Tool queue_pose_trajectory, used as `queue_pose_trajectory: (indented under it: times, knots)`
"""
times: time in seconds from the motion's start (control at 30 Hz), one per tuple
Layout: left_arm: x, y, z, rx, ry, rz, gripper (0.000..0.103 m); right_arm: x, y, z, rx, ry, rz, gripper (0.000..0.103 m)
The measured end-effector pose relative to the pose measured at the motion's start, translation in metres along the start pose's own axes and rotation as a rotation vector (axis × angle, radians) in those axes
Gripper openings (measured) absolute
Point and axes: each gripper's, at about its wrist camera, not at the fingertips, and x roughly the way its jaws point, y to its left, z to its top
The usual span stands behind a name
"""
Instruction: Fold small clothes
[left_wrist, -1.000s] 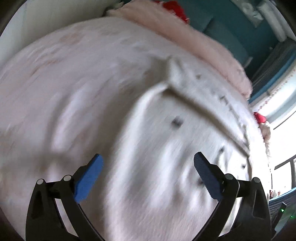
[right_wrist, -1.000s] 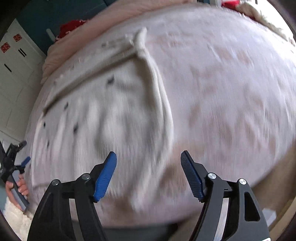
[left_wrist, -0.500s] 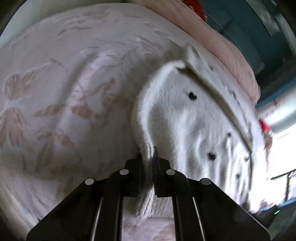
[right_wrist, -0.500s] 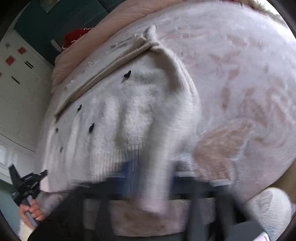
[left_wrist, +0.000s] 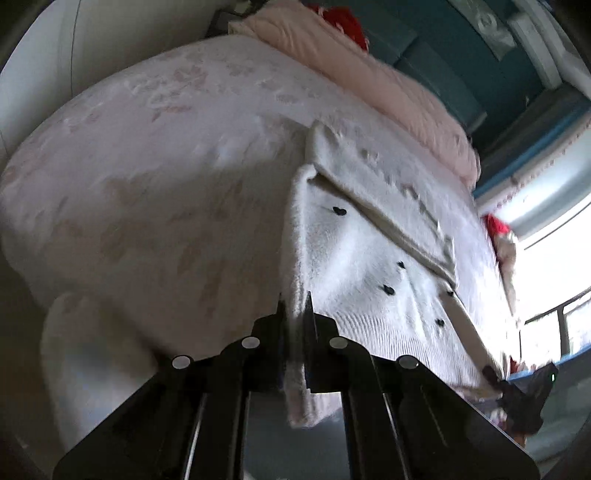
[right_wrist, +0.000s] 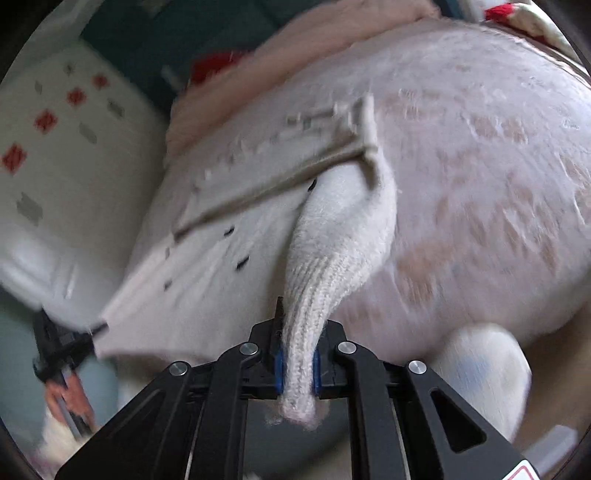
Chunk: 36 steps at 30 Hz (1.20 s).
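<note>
A white fuzzy knit garment (left_wrist: 369, 266) dotted with small black marks lies on the pink flowered bedspread (left_wrist: 147, 166), with a beige band across its far part. My left gripper (left_wrist: 293, 308) is shut on the garment's near left edge, which hangs down between the fingers. In the right wrist view the same garment (right_wrist: 343, 229) is drawn up into a ribbed strip, and my right gripper (right_wrist: 298, 332) is shut on it. Both near corners are lifted off the bed and the cloth is stretched between the two grippers. The right gripper (left_wrist: 517, 391) shows dark at the lower right of the left wrist view.
A pink quilt (left_wrist: 369, 81) and a red item (left_wrist: 343, 22) lie along the far side of the bed. A white cabinet (right_wrist: 55, 147) with red diamonds stands to the left. A bright window (left_wrist: 554, 258) is at the right. A hand (right_wrist: 68, 398) holds the left gripper.
Both grippers went from wide open above the garment to shut on its near edge. They have since risen and pulled back, lifting the hem off the bedspread.
</note>
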Motion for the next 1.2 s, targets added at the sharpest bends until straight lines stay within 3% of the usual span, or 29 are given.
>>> queue_pose_trajectory:
  times: [0.07,0.23,0.33,0.4,0.5,0.63,0.67,0.7,0.73,0.77,0.8,0.83,0.87,0.93,0.97,1.07,1.2]
  knots:
    - [-0.014,0.007,-0.027,0.041,0.065,0.014,0.005,-0.003,-0.004,-0.024,-0.063,0.102,-0.02,0.01]
    - [-0.046,0.01,-0.077,0.113,0.162,0.051,0.005,-0.019,-0.011,-0.076,-0.14,0.308,0.031,0.01]
    - [-0.066,0.004,-0.084,0.109,0.18,0.035,0.005,-0.039,0.0,-0.086,-0.183,0.343,0.063,0.01]
    - [-0.078,-0.008,-0.066,0.107,0.127,0.007,0.005,-0.056,0.011,-0.068,-0.209,0.278,0.087,0.01]
    - [-0.074,-0.034,-0.007,0.133,0.028,-0.039,0.006,-0.073,0.016,-0.005,-0.176,0.086,0.126,0.01]
    - [-0.014,-0.064,0.086,0.162,-0.1,-0.02,0.007,-0.04,-0.008,0.085,0.0,-0.137,0.145,0.016]
    - [0.008,-0.068,0.101,0.17,-0.113,-0.005,0.008,-0.026,-0.012,0.095,0.022,-0.166,0.128,0.027]
    - [0.028,-0.07,0.11,0.179,-0.117,0.016,0.012,-0.001,-0.022,0.108,0.047,-0.22,-0.003,0.042]
    - [0.055,-0.069,0.12,0.194,-0.123,0.058,0.015,0.008,-0.022,0.115,0.05,-0.245,-0.107,0.048]
    - [0.073,-0.065,0.123,0.187,-0.133,0.101,0.02,0.025,-0.025,0.116,0.052,-0.27,-0.259,0.05]
    - [0.082,-0.064,0.122,0.183,-0.14,0.138,0.027,0.031,-0.026,0.114,0.054,-0.271,-0.297,0.05]
    - [0.09,-0.058,0.118,0.173,-0.154,0.198,0.032,0.037,-0.022,0.108,0.058,-0.273,-0.294,0.05]
    - [0.089,-0.051,0.11,0.16,-0.161,0.184,0.036,0.038,-0.02,0.097,0.065,-0.28,-0.25,0.055]
    - [0.08,-0.039,0.094,0.143,-0.182,0.126,0.064,0.04,-0.013,0.081,0.035,-0.282,-0.232,0.067]
    - [0.075,-0.034,0.087,0.14,-0.204,0.123,0.069,0.042,-0.01,0.073,-0.001,-0.283,-0.245,0.07]
    - [0.081,-0.034,0.077,0.209,-0.205,0.148,0.075,0.049,-0.011,0.066,-0.075,-0.25,-0.286,0.073]
    - [0.11,-0.044,0.091,0.249,-0.161,0.18,0.079,0.063,-0.02,0.087,-0.03,-0.237,-0.29,0.073]
